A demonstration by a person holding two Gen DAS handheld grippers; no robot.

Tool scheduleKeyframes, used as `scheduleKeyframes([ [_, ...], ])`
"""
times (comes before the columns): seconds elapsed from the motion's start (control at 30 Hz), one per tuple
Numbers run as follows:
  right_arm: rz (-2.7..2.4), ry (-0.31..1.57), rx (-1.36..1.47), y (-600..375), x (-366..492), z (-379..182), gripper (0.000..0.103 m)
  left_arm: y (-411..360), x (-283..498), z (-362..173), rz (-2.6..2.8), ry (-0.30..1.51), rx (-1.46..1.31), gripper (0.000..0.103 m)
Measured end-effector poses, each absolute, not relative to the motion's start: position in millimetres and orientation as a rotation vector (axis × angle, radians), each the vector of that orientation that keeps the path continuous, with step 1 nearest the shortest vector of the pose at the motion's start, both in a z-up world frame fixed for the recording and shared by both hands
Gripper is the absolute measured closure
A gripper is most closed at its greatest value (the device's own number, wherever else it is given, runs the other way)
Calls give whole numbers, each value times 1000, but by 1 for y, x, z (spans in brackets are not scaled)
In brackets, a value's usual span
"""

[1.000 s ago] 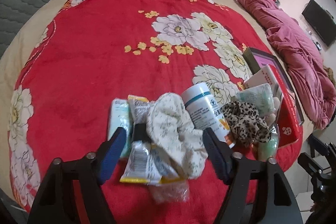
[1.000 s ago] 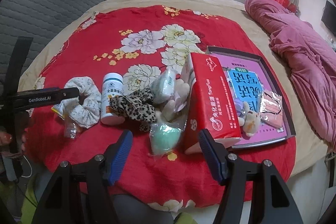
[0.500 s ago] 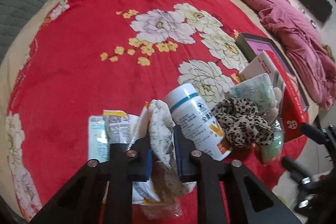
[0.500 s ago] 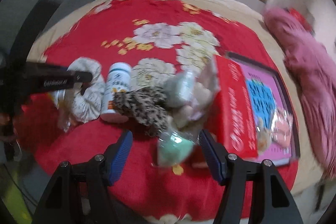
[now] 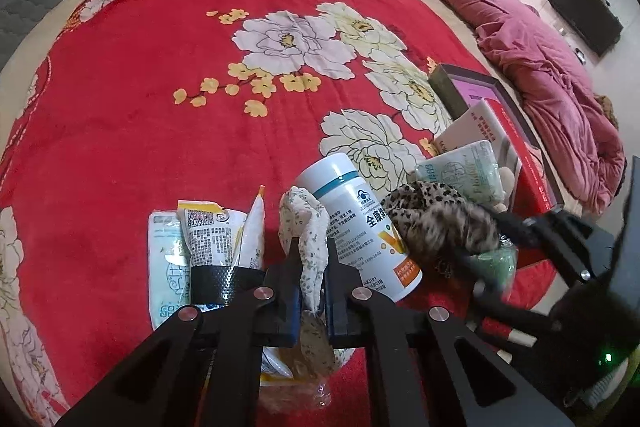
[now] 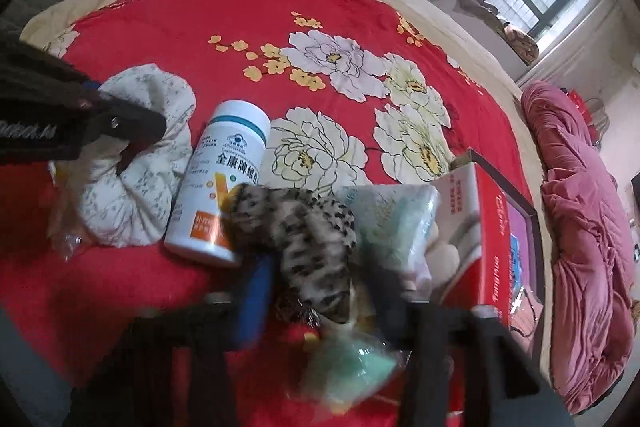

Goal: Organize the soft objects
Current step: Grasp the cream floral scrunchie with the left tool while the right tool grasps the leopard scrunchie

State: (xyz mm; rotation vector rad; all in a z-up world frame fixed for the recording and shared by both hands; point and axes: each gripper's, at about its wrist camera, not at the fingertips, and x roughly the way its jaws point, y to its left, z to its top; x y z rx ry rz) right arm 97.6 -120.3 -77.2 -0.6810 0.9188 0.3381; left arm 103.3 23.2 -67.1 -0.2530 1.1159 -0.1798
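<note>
My left gripper (image 5: 310, 267) is shut on a white floral scrunchie (image 5: 306, 227), which also shows in the right wrist view (image 6: 136, 163). A leopard-print scrunchie (image 6: 308, 231) lies between a white bottle (image 6: 224, 179) and a tissue pack (image 6: 396, 219). My right gripper (image 6: 320, 287) is blurred; its jaws stand around the leopard scrunchie (image 5: 436, 219), still apart. A mint green sponge in plastic (image 6: 352, 367) lies just below it.
Sachets and a wipes pack (image 5: 208, 247) lie left of the floral scrunchie. A red box (image 6: 492, 227) leans on a dark tray (image 6: 532, 227) with a purple sheet. A pink quilt (image 6: 580, 187) lies at the right, on the red flowered blanket (image 5: 140, 87).
My left gripper closed on the floral scrunchie. My right gripper moved forward and left, down around the leopard scrunchie, its jaws narrowing.
</note>
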Motion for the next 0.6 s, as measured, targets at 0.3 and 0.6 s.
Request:
scheduleKeyframes([
  [0.3, 401, 938, -389, -152, 102, -47, 93, 27, 95, -59, -190, 1093, -289, 96],
  [0.6, 373, 856, -276, -180, 96, 4, 94, 14, 85, -15, -223, 1014, -273, 96],
])
